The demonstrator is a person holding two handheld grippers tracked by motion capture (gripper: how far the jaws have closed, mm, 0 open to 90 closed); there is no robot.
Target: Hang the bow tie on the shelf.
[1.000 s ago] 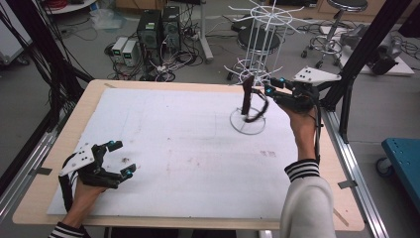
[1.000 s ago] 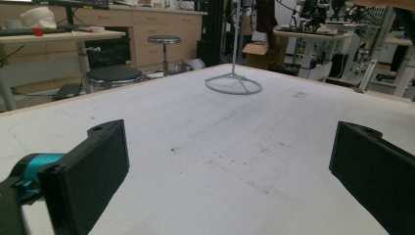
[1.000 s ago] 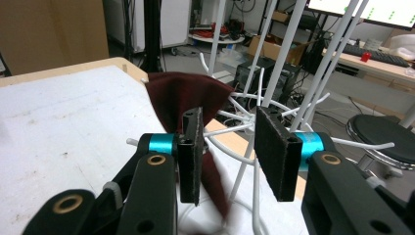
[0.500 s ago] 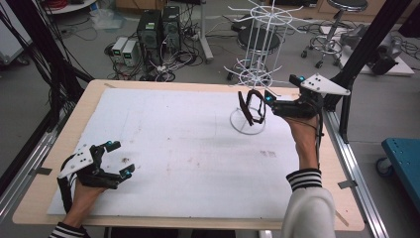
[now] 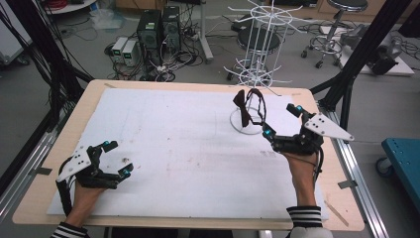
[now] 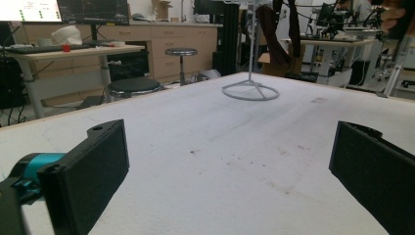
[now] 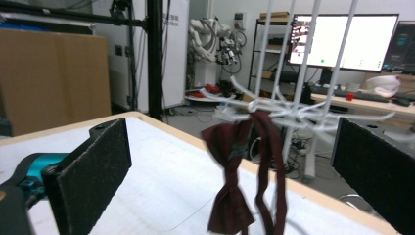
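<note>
Hanging from a lower arm of the white wire rack (image 5: 257, 74), the dark red bow tie (image 5: 242, 110) is released; right gripper (image 5: 282, 124), jaws just opened wide and empty, has backed off beside it; left gripper (image 5: 115, 157) rests open, empty, far away.

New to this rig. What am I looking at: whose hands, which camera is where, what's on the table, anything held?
A person holds a hand-operated two-jaw gripper in each hand; there is no robot arm. The high view looks down on the table. Each other view comes from a camera riding on a gripper, looking along its black jaws.

On the table stands a white wire rack with a dark red bow tie hanging from one of its hooks.

The left gripper rests open near the table's front edge. The right gripper is open beside the bow tie, its jaws just opened. Neither holds anything.
</note>
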